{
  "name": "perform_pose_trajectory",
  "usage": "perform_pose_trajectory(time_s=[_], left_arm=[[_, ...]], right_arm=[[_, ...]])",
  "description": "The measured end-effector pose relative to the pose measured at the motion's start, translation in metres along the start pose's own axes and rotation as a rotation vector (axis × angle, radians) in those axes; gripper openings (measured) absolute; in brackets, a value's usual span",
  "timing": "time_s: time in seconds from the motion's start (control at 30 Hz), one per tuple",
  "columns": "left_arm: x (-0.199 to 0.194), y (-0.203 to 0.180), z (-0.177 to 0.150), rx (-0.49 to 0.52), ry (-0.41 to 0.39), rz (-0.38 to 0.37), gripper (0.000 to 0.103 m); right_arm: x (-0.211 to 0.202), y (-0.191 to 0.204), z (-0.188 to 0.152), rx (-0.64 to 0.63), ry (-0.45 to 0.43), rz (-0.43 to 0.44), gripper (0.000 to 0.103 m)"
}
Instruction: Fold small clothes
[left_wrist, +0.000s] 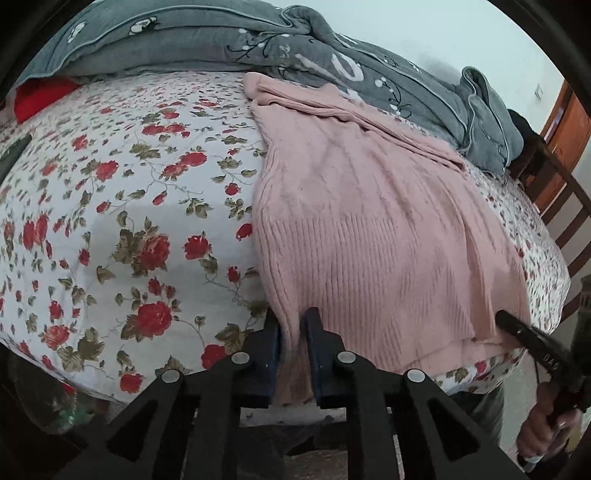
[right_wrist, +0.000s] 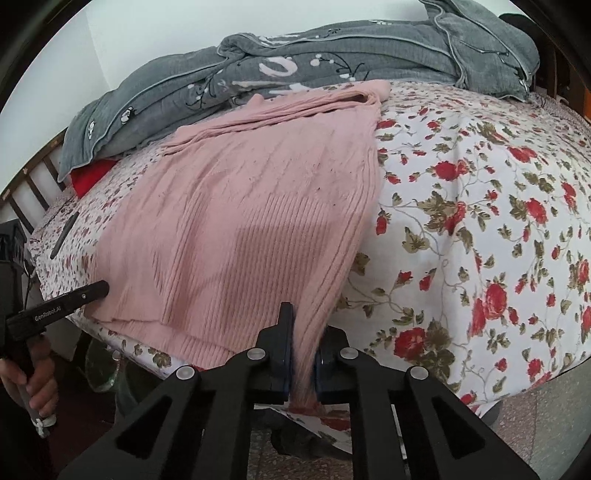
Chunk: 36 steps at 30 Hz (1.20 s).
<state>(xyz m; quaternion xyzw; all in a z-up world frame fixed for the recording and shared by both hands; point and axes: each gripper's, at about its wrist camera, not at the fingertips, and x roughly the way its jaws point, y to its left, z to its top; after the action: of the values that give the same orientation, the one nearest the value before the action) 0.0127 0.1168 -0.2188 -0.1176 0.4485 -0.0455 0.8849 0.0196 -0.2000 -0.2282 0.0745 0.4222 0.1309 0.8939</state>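
Observation:
A pink ribbed knit sweater (left_wrist: 362, 229) lies flat on the floral bed, its hem at the near edge; it also shows in the right wrist view (right_wrist: 251, 229). My left gripper (left_wrist: 293, 332) is shut on the hem's left corner. My right gripper (right_wrist: 303, 332) is shut on the hem's right corner. The right gripper shows in the left wrist view (left_wrist: 502, 319) at the sweater's right edge. The left gripper shows in the right wrist view (right_wrist: 103, 286) at the sweater's left edge.
A white sheet with red roses (left_wrist: 129, 229) covers the bed. A rumpled grey quilt (left_wrist: 332, 55) lies along the far side by the wall. A red cloth (left_wrist: 40, 98) peeks from under it. A wooden bed rail (left_wrist: 569, 206) stands at one end.

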Motion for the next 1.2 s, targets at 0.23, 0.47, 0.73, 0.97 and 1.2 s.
perform_pose_trajectory(time_s=[0.23, 0.47, 0.73, 0.97, 1.2], left_arm=[[-0.001, 0.000, -0.001, 0.019, -0.007, 0.016, 0.015], [-0.002, 0.000, -0.001, -0.003, -0.011, 0.011, 0.008], [-0.018, 0.015, 0.002, -0.045, -0.040, -0.063, 0.007], [-0.007, 0.017, 0.000, -0.072, -0.007, -0.086, 0.008], [0.003, 0.013, 0.001, -0.104, 0.032, -0.093, 0.011]], right_arm=[[0.002, 0.000, 0.000, 0.021, -0.025, -0.011, 0.011], [0.003, 0.004, 0.001, 0.008, -0.035, -0.050, 0.007], [-0.011, 0.001, 0.004, -0.007, -0.066, -0.048, 0.005], [-0.002, -0.004, 0.002, -0.008, -0.044, -0.049, 0.007], [0.004, -0.006, 0.002, 0.028, -0.025, -0.030, 0.011]])
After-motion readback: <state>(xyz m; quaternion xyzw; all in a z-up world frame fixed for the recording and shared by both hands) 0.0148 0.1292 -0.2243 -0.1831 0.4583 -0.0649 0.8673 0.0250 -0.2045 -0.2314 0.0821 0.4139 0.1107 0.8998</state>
